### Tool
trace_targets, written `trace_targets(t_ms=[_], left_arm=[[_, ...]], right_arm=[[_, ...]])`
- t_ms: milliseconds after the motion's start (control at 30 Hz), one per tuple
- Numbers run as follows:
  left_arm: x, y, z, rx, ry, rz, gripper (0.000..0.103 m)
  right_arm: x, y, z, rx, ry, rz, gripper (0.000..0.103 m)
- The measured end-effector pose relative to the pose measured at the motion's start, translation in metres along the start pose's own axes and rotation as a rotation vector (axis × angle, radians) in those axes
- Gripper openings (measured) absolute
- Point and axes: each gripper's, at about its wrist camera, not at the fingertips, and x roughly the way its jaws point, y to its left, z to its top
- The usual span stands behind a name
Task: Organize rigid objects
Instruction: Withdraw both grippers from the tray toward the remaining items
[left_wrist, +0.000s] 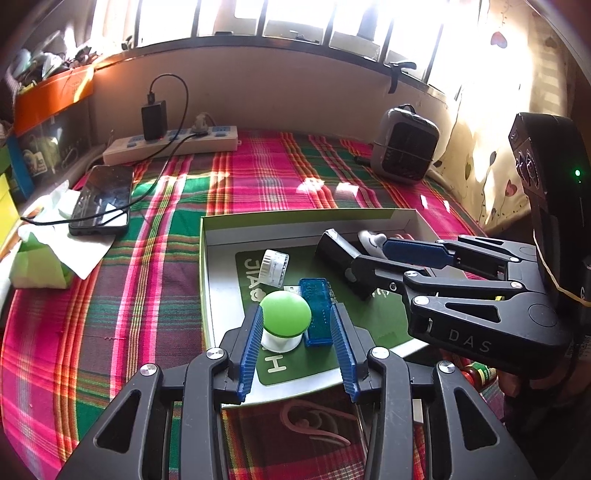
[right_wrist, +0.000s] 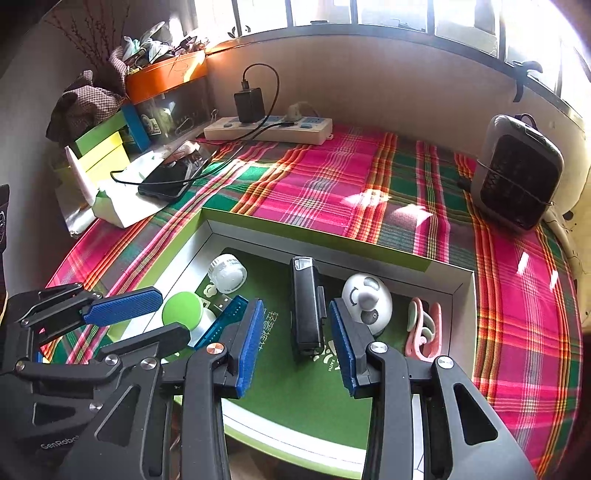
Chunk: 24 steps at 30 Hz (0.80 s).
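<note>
I'm looking at a bed or table under a plaid cloth (right_wrist: 332, 173), with a shallow green-rimmed box lid (right_wrist: 317, 230) as the tray, and every task item lies inside it.

Left to right in the tray:
- White ribbed bottle cap (right_wrist: 228, 274) lies on its side near the far-left corner.
- Green-topped mushroom piece (left_wrist: 284, 314) on a white base stands upright toward the left edge.
- Blue translucent USB device (left_wrist: 317, 312) lies just beside the mushroom, on its right in the left wrist view.
- Black rectangular device (right_wrist: 306, 306) lies lengthwise about mid-tray, pointing at the far wall.
- White round gadget (right_wrist: 365, 295) sits right of it, near the far wall.
- Pink ear-hook piece (right_wrist: 424, 325) lies against the right wall.

The left gripper (left_wrist: 295, 350) hangs over the near-left part of the tray with its jaws roughly half spread. The mushroom and the USB device both sit between the blue pads with visible clearance (the left pad is close to the mushroom cap, and I can't tell if it touches). Nothing is gripped.

The right gripper (right_wrist: 295, 350) is over mid-tray with its jaws parted. The black device lies in the gap, clear of both pads, so it's not held.

Off the tray: a phone (left_wrist: 101, 201) on a cable lies at the cloth's left edge, a power strip (right_wrist: 267, 129) runs along the far edge, and a small grey heater (right_wrist: 517, 173) stands at the far-right corner.
</note>
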Motion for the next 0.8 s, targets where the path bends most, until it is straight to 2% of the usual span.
trace_targets(t_ms=[467, 800], left_arm=[[-0.025, -0.002, -0.01, 0.0, -0.033, -0.003, 0.037], [-0.039, 0.008, -0.025, -0.035, -0.046, -0.012, 0.037]], right_arm=[[-0.032, 0.002, -0.017, 0.013, -0.044, -0.001, 0.039], [-0.066, -0.009, -0.048, 0.009, -0.065, -0.026, 0.039]])
